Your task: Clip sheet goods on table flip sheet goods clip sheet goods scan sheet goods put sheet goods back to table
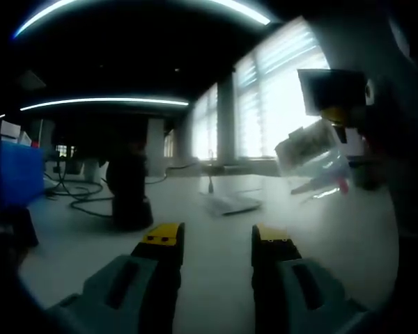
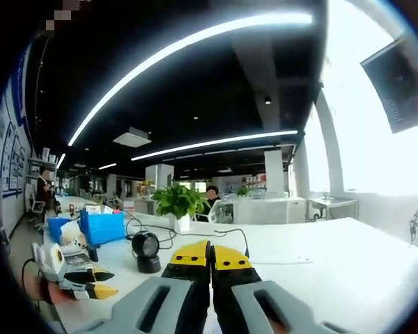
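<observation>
Left gripper [image 1: 216, 240] jaws apart, empty, above white table [image 1: 216, 278]. Right gripper [image 1: 338, 115] enters at upper right, holding clear sheet goods [image 1: 313, 156] aloft beside window. Black scanner [image 1: 129, 191] stands on table ahead-left.

Right gripper view: right gripper [image 2: 210, 254] jaws together; sheet itself not discernible between them. Scanner [image 2: 146, 252] ahead-left on table [image 2: 348, 264].

Judgement: sheet light, floppy, slippery; grip flat edge margin.

Open office, dark ceiling [image 2: 195, 83] with long light strips [image 2: 188, 43]; bright blinded windows [image 1: 279, 97]; white table [image 2: 348, 257]; potted plant [image 2: 177, 200]
</observation>
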A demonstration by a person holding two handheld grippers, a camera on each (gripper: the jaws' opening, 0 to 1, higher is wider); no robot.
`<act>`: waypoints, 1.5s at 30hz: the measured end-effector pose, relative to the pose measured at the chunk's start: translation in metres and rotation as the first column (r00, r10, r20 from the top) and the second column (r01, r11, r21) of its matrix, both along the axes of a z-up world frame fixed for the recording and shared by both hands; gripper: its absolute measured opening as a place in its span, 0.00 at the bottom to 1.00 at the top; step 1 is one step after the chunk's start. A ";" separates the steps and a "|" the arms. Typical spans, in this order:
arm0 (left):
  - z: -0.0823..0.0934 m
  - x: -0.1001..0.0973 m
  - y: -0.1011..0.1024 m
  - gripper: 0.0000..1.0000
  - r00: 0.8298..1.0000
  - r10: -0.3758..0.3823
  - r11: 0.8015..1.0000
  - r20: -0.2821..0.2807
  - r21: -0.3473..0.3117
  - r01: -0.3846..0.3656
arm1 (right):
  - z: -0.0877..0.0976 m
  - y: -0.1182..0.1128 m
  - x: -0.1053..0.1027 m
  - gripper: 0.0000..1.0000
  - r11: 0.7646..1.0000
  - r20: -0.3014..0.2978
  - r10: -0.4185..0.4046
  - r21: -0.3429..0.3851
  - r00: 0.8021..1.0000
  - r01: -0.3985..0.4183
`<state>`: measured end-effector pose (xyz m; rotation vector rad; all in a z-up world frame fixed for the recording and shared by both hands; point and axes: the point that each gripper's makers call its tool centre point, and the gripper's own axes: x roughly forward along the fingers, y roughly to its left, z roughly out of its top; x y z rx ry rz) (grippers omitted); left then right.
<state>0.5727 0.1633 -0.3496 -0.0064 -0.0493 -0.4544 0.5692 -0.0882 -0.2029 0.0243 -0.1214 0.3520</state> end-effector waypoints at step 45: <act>-0.003 0.000 -0.003 0.31 1.000 -0.002 1.000 -0.008 0.015 0.002 | -0.047 -0.131 -0.001 0.00 0.927 -0.076 -0.341 0.139 0.937 0.349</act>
